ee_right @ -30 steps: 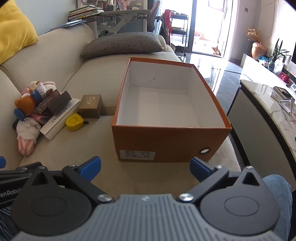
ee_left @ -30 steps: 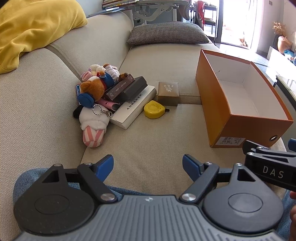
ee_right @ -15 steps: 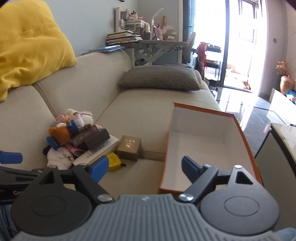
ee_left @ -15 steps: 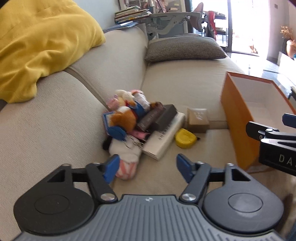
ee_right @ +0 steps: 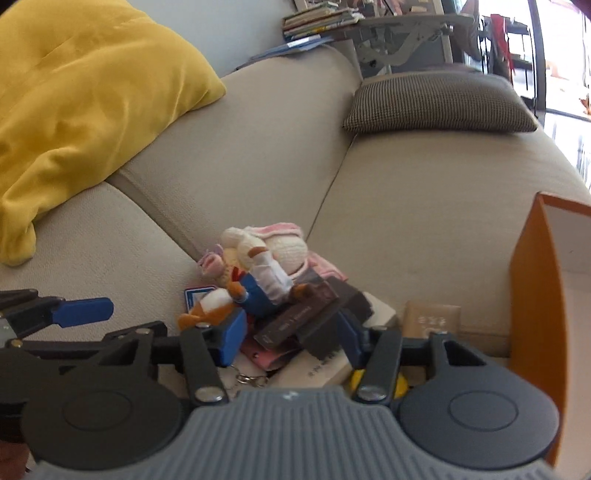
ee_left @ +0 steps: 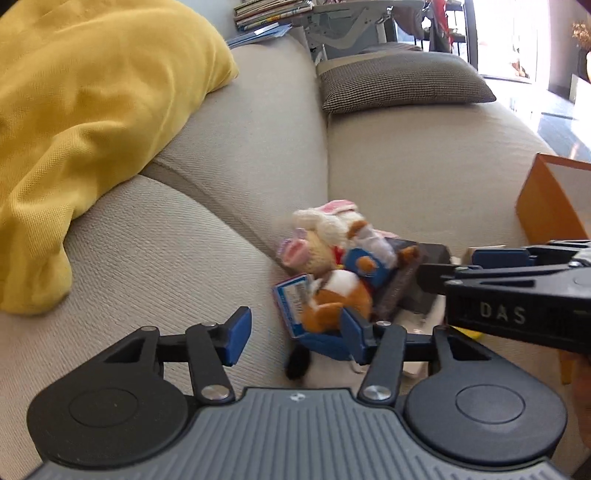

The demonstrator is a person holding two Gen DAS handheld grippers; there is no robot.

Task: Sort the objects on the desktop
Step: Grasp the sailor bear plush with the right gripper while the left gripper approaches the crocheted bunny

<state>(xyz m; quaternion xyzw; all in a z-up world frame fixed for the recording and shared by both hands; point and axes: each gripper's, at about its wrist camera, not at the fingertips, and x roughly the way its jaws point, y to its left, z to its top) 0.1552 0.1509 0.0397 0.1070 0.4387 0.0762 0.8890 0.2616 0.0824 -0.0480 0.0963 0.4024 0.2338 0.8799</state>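
A pile lies where the sofa seat meets the backrest: plush toys (ee_left: pixel 332 236) (ee_right: pixel 258 258), a brown bear plush (ee_left: pixel 332 302), dark boxes (ee_right: pixel 306 321), a white book (ee_right: pixel 332 365), a yellow tape measure (ee_right: pixel 399 384) and a small tan box (ee_right: pixel 432 317). The orange box (ee_right: pixel 532 295) (ee_left: pixel 546 199) stands open at the right. My left gripper (ee_left: pixel 295 336) hovers before the pile's left side, jaws closing, pads touching nothing. My right gripper (ee_right: pixel 290 339) hangs over the dark boxes, jaws closing too, pads not pressing on anything. Its fingertips (ee_left: pixel 495 257) reach in from the right.
A yellow pillow (ee_left: pixel 92 110) rests on the beige sofa's backrest (ee_left: pixel 258 147) at the left. A houndstooth cushion (ee_right: pixel 436 103) lies farther along the seat. Behind the sofa, a desk carries stacked books (ee_right: pixel 317 18). The left gripper's blue fingertip (ee_right: pixel 81 312) shows at the left edge.
Both grippers have swung left, away from the orange box and up close to the pile. Both pairs of jaws have narrowed from wide open to about half.
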